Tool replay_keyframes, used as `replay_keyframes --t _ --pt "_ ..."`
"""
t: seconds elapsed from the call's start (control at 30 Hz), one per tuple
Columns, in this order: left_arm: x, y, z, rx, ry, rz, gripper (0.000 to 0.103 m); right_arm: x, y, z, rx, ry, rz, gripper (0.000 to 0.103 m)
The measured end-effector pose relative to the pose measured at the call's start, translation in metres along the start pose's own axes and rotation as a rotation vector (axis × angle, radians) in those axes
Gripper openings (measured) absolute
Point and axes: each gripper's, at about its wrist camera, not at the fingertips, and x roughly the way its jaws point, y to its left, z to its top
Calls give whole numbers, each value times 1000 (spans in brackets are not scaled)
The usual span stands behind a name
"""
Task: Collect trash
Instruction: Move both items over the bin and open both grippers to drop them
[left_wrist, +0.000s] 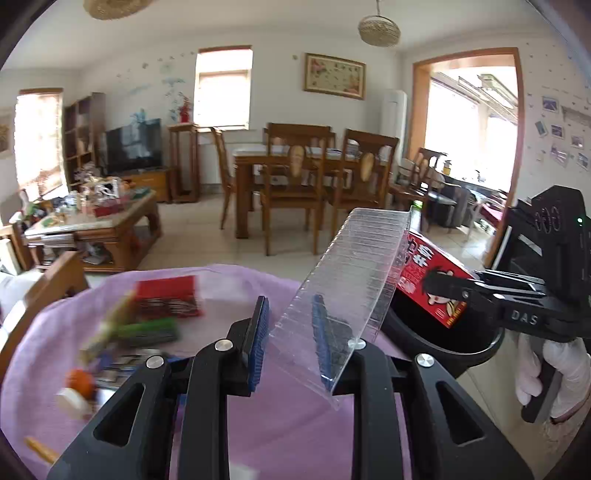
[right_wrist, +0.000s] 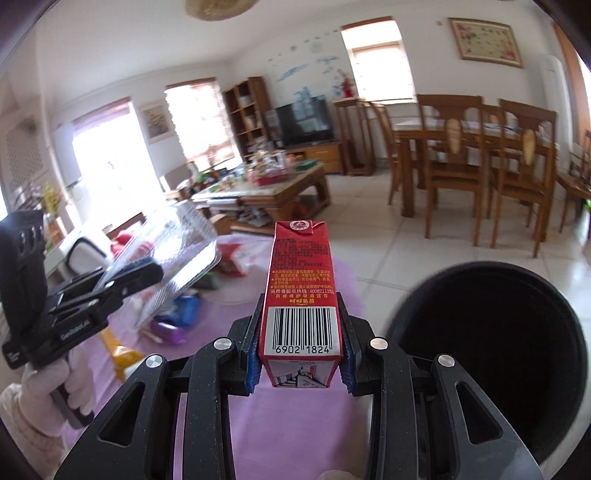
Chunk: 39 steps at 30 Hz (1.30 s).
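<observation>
My right gripper (right_wrist: 301, 347) is shut on a red drink carton (right_wrist: 301, 288) and holds it upright above the purple cloth, just left of the black trash bin (right_wrist: 491, 354). In the left wrist view the carton (left_wrist: 428, 280) hangs over the bin (left_wrist: 443, 350), held by the right gripper (left_wrist: 452, 291). My left gripper (left_wrist: 291, 339) has its jaws apart; a clear plastic container (left_wrist: 347, 280) leans against the right finger (left_wrist: 321, 332), with no clamping visible. The right wrist view shows this container (right_wrist: 177, 254) at the left gripper (right_wrist: 129, 277).
Several pieces of trash lie blurred on the purple cloth (left_wrist: 288, 417): a red packet (left_wrist: 166, 295), a green item (left_wrist: 147, 330), an orange-capped object (left_wrist: 77, 387). A cluttered coffee table (left_wrist: 96, 221), dining table and chairs (left_wrist: 303, 173) stand beyond on the tiled floor.
</observation>
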Motion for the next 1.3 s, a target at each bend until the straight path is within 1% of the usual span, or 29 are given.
replay_keyframes --t 0.07,0.17,0.27,0.37,0.43,0.5,0.6,0.67,0.8,0.93,1.03,1.17,1.23,1.27,1.3 --pt "19 -28 1 20 25 -45 24 -9 -31 -5 38 -8 -40 33" --pt "39 -62 -3 56 52 -90 24 -25 -78 -14 97 -24 -100 33" --pt "62 -92 -7 84 90 -127 24 -37 -118 -26 146 -34 -142 33" --pt "88 -116 -8 111 131 -146 25 -46 -150 -38 186 -30 -161 33" --pt "102 -130 -12 129 162 -141 25 -49 -161 -45 191 -27 -171 33" --pt "119 -140 -15 144 204 -129 25 -48 -170 -52 190 -24 -184 33" --pt "139 -144 -18 148 260 -106 25 -44 -180 -60 196 -10 -192 33" --pt "144 -147 -17 137 283 -102 25 -39 -184 -65 200 8 -194 33" --pt "156 -151 -17 159 336 -67 25 -22 -179 -65 200 28 -214 33" --pt "168 -151 -19 140 404 -51 26 -14 -182 -69 212 39 -214 33" --pt "173 -150 -17 140 426 -48 26 -8 -180 -71 210 47 -218 33" --pt "170 -151 -19 147 415 -57 27 -4 -181 -71 216 52 -215 33" --pt "169 -151 -22 145 415 -57 34 -4 -180 -71 217 55 -212 33" --pt "167 -149 -22 142 410 -57 44 -4 -179 -71 216 57 -213 34" --pt "166 -151 -22 142 402 -53 58 -4 -178 -70 215 57 -213 34"
